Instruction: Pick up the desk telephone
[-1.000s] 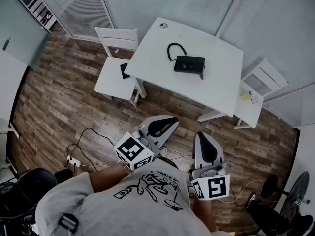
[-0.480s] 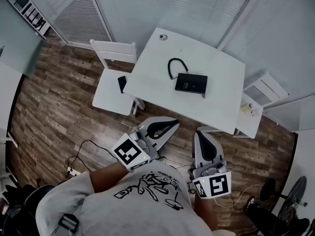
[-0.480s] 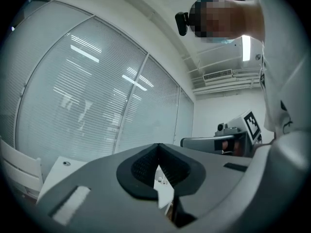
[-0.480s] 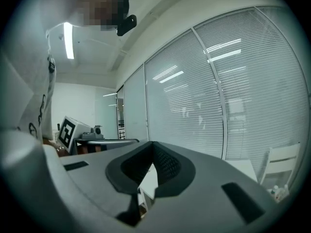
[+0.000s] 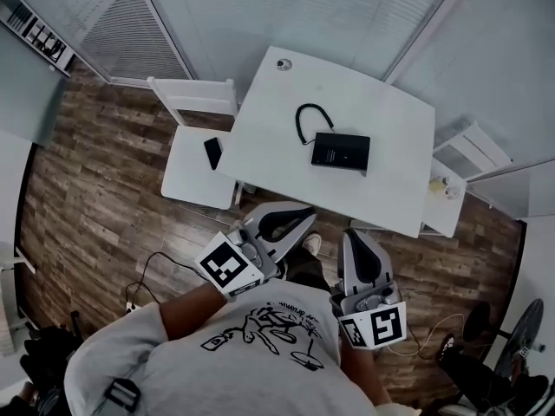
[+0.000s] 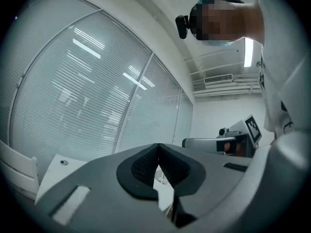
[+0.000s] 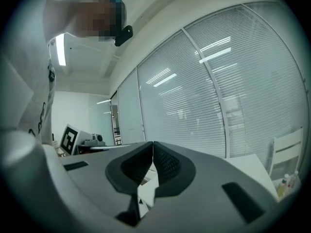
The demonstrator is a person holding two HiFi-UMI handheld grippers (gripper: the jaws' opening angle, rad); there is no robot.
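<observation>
**Both grippers shut and empty, short of the table and phone**

The left gripper (image 5: 293, 217) and right gripper (image 5: 357, 243) are held level in front of the person's chest. Each has its jaws pressed together with nothing between them, probably because the phone (image 5: 340, 151) is out of reach. It lies flat near the middle of the table (image 5: 395, 111), well apart from both grippers, with its cord (image 5: 305, 116) looped beside it. A dark flat thing (image 5: 213, 152) rests on a chair (image 5: 186, 180) seat. No container stands on the table, and what the far shelf (image 5: 35, 31) holds is too small to tell.
</observation>
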